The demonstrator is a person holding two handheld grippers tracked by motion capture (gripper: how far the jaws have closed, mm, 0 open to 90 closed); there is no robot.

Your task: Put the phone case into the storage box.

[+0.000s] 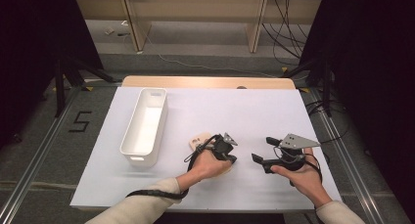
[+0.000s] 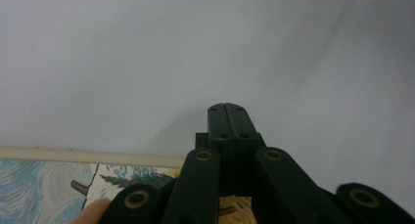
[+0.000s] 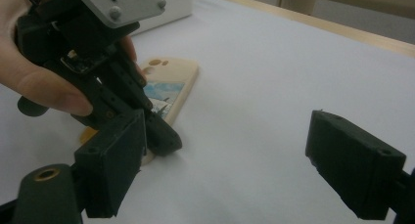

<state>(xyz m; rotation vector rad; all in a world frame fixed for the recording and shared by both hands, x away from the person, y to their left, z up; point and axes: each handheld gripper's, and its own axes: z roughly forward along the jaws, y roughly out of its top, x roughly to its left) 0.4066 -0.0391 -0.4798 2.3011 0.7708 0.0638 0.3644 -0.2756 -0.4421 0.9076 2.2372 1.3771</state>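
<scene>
Cream phone case, rounded, painted panel, under pinched-together left gripper; right gripper wide, empty.

A table with a white top and a wooden far edge carries two things. A white bin lies lengthwise on its left half. A cream phone case lies flat near the middle, right of the bin.

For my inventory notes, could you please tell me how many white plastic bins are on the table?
1. The long white plastic bin stands on the table's left half, left of the cream phone case. None seems hidden.
</scene>
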